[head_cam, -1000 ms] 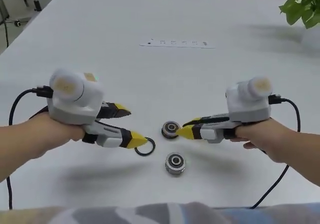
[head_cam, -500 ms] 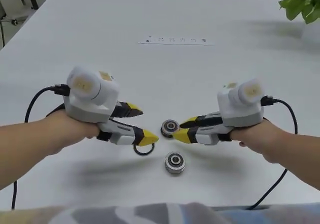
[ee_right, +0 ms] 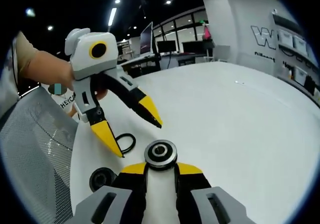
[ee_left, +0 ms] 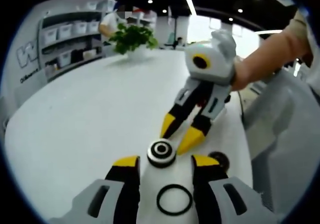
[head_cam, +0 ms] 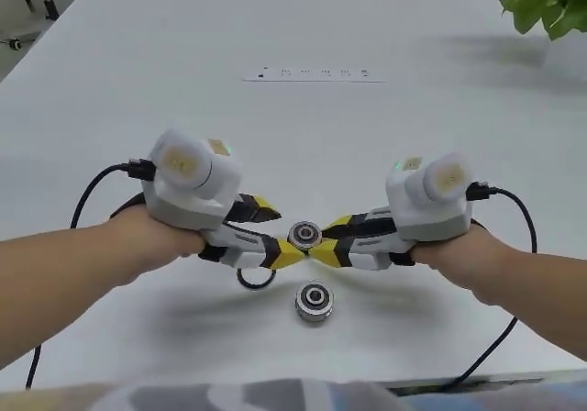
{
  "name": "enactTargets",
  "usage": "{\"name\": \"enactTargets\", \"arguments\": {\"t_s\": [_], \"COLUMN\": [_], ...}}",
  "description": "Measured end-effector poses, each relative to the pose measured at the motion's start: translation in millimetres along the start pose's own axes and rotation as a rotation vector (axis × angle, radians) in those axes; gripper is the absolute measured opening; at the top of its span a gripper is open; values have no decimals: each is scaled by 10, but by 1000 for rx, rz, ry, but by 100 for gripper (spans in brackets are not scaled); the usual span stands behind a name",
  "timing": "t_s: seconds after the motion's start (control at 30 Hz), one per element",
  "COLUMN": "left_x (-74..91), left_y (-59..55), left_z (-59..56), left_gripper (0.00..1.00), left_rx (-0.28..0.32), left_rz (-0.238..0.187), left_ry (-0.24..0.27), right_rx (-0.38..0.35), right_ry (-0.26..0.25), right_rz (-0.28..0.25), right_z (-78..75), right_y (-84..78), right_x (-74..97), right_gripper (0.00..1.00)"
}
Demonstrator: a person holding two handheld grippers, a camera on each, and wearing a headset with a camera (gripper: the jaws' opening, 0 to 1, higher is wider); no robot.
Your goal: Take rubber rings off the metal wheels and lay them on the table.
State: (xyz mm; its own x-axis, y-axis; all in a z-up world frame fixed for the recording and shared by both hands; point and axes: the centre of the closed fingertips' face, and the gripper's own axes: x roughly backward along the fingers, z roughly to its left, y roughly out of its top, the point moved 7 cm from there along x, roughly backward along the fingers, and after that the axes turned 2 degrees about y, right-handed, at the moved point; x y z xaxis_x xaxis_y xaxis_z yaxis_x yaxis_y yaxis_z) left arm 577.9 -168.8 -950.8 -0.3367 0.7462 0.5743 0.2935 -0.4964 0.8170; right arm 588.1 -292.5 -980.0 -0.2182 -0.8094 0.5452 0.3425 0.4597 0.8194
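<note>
Converging since the earlier frame on the farther small metal wheel (head_cam: 304, 235) on the white surface (head_cam: 303, 136), left hand-held gripper (ee_right: 138, 139) stands open astride it, right hand-held gripper (ee_left: 180, 134) narrowly parted just short, apparently ready to strip it; one black rubber ring (ee_left: 158, 200) already lies alongside.

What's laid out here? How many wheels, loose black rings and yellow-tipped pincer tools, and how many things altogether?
Metal wheels: 2 (one between the jaw tips, one nearer the person)
Loose rubber rings: 1
Grippers: 2 (left gripper, right gripper)
Total: 5
</note>
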Motion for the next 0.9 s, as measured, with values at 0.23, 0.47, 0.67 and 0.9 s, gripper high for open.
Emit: {"name": "enactTargets", "arguments": {"t_s": [0.23,0.47,0.67,0.9], "left_x": [-106,-181,-191,-184], "left_y": [18,38,35,13], "left_z": [9,27,48,73], "left_gripper": [31,24,15,14], "left_rx": [4,-18,-42,-21], "left_rz": [2,22,27,-7], "left_ry": [-10,-8,20,26], "right_rx": [6,6,14,31], "right_ry": [-8,-10,-10,-19], "right_rz": [0,-2,-4,-10], "right_z": [7,13,19,15], "right_y": [-18,-35,-34,-29], "right_x": [15,10,9,11], "right_gripper": [16,16,16,14]}}
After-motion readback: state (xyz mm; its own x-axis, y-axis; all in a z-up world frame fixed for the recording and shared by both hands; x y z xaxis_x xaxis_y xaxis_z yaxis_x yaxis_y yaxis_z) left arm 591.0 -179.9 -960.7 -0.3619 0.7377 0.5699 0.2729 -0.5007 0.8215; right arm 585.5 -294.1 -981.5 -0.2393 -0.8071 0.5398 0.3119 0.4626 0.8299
